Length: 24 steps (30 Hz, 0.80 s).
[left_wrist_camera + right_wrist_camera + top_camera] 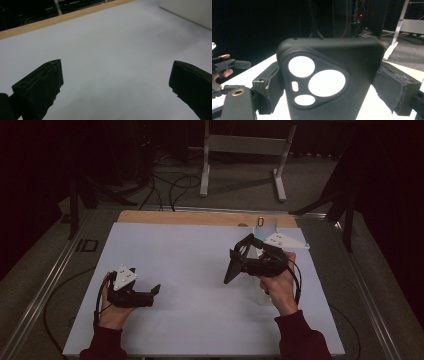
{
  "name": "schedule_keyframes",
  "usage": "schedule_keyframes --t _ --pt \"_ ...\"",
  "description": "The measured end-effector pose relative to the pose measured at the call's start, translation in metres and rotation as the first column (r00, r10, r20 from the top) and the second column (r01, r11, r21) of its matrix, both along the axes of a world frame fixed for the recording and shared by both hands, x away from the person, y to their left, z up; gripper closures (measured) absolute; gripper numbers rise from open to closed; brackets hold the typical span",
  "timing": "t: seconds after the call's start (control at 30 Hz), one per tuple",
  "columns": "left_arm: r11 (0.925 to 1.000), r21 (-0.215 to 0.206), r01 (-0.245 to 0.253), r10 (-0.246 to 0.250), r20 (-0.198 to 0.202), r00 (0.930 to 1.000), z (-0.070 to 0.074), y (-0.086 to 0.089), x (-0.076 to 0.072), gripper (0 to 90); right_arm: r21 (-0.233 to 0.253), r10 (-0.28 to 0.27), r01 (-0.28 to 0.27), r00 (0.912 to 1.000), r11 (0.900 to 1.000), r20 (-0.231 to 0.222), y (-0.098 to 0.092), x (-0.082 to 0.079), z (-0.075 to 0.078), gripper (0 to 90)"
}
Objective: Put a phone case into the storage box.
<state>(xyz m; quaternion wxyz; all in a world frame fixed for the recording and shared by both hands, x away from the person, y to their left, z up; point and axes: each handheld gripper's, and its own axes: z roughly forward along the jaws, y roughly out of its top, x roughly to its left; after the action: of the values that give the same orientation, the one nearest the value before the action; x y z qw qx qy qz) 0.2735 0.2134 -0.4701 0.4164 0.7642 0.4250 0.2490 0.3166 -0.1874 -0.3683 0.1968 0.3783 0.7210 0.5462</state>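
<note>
Right of the mat's centre, the right gripper is holding a black phone case up off the surface, jaws closed on its two long edges. Through the right gripper view the case is standing upright between the jaws, its triangular camera cut-out with three round openings and one small slot facing the lens. Left of the mat's centre, the left gripper is hovering low over bare mat, jaws spread wide and gripping nothing; the left gripper view is showing plain pale surface between them.

Judgement: the carrying step is in hand, with the case lifted and being presented or moved across. The next move probably calls for either lowering it flat on the mat or passing it to the waiting left gripper, keeping the grip on the edges so the soft shell is not buckling.

No brand, label or writing is readable on the case. A small object with a red mark is sitting at the mat's far edge; I cannot tell what it reads.
</note>
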Motion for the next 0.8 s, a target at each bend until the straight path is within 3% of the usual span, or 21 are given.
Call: schedule_keyframes --t 0.3,0.8 --pt "0.9994 -0.019 -0.029 0.029 -0.002 0.9996 -0.002 0.009 0.001 0.0 0.0 -0.017 0.017 0.9999 1.0 0.001 -0.004 0.006 0.003 15.4" --pt "0.9989 -0.01 -0.047 0.047 -0.002 0.9989 -0.003 0.014 0.0 0.0 -0.01 -0.073 0.073 0.9973 0.997 0.011 -0.014 0.018 0.007 15.5"
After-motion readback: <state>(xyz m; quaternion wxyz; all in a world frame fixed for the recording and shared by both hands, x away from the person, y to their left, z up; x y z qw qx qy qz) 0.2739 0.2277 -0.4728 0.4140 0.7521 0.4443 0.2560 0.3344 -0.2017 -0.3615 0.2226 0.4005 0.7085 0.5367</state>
